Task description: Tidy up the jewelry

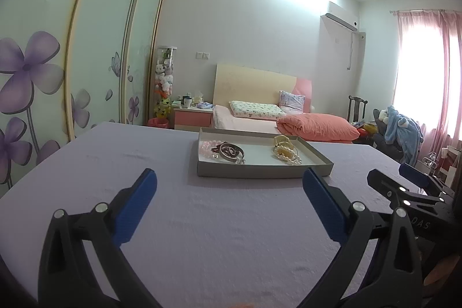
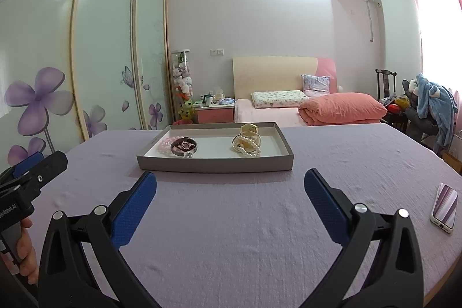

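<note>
A shallow grey tray (image 1: 260, 172) (image 2: 213, 163) rests on the lilac-covered table ahead of both grippers. In its left half lie a pink bead bracelet (image 1: 206, 147) (image 2: 165, 145) and a dark bangle (image 1: 229, 152) (image 2: 184, 146). In its right half lie a white pearl strand (image 1: 288, 156) (image 2: 248, 147) and a cream piece (image 1: 282, 140) (image 2: 249, 130). My left gripper (image 1: 229, 178) stands open and empty, short of the tray's near wall. My right gripper (image 2: 230, 178) is likewise open and empty, just in front of the tray.
A phone (image 2: 444, 205) lies on the table at the right. A hand (image 2: 27, 264) holds the left gripper's handle at the right wrist view's left edge. Beyond the table are a bed (image 1: 277, 117), a wardrobe with flower doors (image 1: 43, 77) and a chair with clothes (image 2: 430, 103).
</note>
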Motion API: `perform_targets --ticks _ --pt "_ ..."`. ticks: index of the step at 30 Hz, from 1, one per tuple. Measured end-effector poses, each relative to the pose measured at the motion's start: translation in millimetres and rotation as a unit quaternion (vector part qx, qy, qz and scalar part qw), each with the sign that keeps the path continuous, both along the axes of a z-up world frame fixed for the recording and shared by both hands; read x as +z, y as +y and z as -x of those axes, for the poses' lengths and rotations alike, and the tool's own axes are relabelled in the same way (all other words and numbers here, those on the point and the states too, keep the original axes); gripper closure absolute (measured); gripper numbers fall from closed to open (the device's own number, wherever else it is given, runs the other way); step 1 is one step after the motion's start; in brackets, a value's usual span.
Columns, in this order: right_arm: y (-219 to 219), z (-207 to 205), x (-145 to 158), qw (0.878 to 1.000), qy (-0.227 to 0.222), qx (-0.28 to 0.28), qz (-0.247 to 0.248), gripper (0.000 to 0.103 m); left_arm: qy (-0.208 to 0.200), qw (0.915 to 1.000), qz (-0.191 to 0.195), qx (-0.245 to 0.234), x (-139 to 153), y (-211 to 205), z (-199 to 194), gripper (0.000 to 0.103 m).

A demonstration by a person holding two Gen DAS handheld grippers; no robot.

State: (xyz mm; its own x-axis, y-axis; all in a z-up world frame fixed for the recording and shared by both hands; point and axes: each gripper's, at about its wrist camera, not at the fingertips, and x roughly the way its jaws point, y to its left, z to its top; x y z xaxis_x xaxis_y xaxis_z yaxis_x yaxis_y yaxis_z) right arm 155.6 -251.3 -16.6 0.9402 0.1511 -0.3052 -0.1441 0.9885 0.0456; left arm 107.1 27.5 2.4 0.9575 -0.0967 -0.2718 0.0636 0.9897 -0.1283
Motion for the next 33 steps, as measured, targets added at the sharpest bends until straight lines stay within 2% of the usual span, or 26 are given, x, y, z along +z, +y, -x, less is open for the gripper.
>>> perform_targets --ticks 33 --pt "0.7 0.6 2.1 1.000 -0.005 -0.004 0.000 0.002 0.004 0.9999 -0.009 -0.003 -3.6 -5.4 -3.9 0.004"
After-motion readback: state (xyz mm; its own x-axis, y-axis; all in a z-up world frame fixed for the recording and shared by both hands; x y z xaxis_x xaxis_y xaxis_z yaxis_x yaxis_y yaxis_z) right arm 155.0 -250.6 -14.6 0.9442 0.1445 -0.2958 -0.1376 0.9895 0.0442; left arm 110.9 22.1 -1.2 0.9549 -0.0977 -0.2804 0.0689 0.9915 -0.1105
